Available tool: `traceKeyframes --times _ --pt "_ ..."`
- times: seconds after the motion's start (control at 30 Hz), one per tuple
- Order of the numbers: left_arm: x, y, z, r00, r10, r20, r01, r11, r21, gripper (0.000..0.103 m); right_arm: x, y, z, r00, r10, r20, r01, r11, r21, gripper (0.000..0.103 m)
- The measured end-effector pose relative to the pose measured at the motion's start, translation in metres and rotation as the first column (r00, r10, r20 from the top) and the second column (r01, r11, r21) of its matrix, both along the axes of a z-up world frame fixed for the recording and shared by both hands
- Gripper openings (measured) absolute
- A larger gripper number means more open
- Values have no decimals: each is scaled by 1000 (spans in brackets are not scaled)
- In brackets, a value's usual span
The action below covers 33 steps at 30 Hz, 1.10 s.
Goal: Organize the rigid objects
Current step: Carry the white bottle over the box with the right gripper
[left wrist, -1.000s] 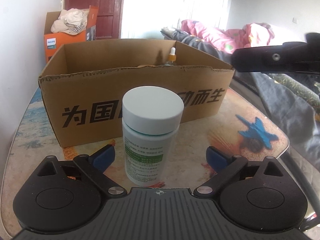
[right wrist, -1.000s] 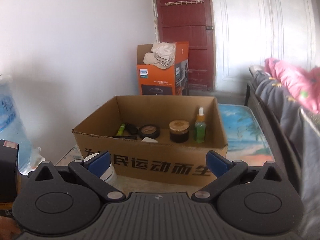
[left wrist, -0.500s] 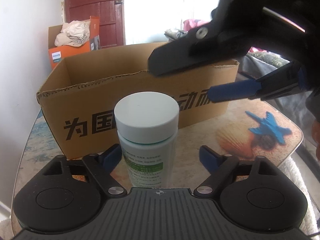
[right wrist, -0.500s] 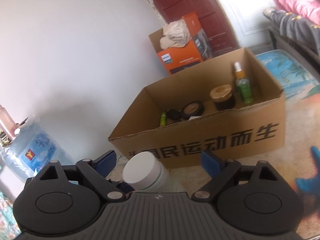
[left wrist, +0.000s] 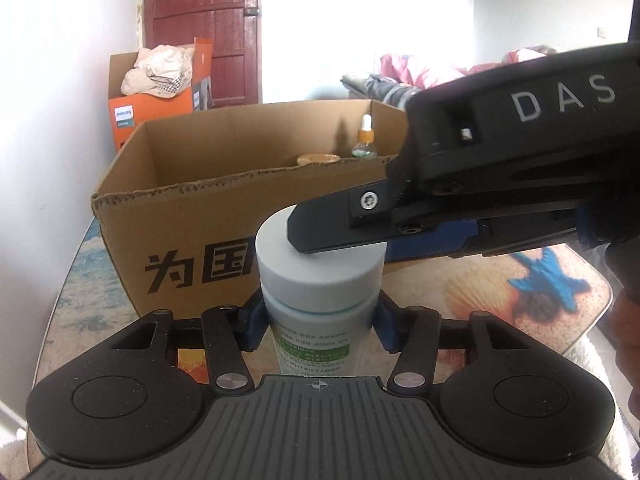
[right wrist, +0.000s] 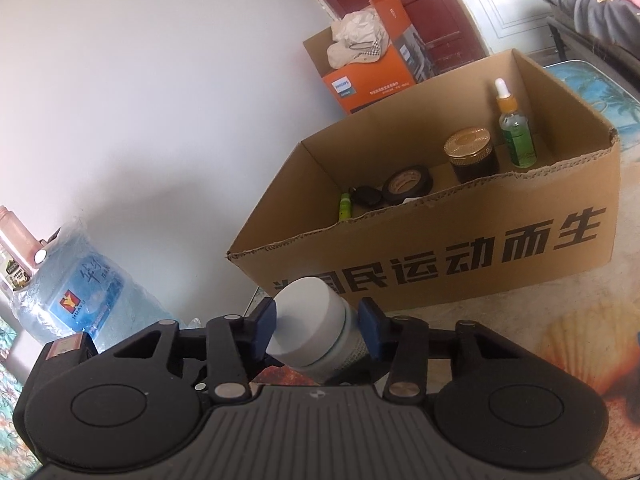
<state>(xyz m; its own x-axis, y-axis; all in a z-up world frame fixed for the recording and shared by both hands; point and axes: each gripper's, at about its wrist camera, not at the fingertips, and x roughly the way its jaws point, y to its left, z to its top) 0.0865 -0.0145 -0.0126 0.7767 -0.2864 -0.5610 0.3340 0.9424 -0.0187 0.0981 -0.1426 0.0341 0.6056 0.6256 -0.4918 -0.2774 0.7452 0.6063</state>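
Note:
A white bottle [left wrist: 320, 268] with a white cap and green label stands on the table before a cardboard box [left wrist: 180, 220]. My left gripper [left wrist: 318, 322] has its jaws closing, and the blue pads touch the bottle's body just below the cap. My right gripper [right wrist: 318, 328] comes in from the right and above, tilted. Its jaws are closing too, with a blue pad on each side of the cap [right wrist: 304, 320]. One of its black fingers [left wrist: 340, 220] crosses over the cap in the left wrist view.
The open box [right wrist: 440, 256] holds a dropper bottle [right wrist: 516, 136], a gold-lidded jar [right wrist: 472, 156], a tape roll [right wrist: 408, 180] and a green pen [right wrist: 345, 206]. An orange carton [left wrist: 152, 108] stands behind it. A water jug [right wrist: 80, 288] sits left, below the table.
Both pairs of jaws have narrowed onto the bottle. The right gripper has rolled and come down over the cap, filling the right of the left wrist view.

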Motion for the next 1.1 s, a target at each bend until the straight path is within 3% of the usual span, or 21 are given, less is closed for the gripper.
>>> traceKeyframes --times 0.57,0.73,1.1 --pt "4 -6 -2 999 -32 -35 32 999 23 56 4 -6 1 1000 -28 -11 28 1000 -12 46" --pt "6 -4 -3 998 -45 -35 46 999 23 54 5 -6 1 999 -21 -25 21 1000 -21 51" --pt "9 -3 -1 998 -46 -48 47 999 17 53 4 -6 2 999 1 -36 -1 1000 -4 47"
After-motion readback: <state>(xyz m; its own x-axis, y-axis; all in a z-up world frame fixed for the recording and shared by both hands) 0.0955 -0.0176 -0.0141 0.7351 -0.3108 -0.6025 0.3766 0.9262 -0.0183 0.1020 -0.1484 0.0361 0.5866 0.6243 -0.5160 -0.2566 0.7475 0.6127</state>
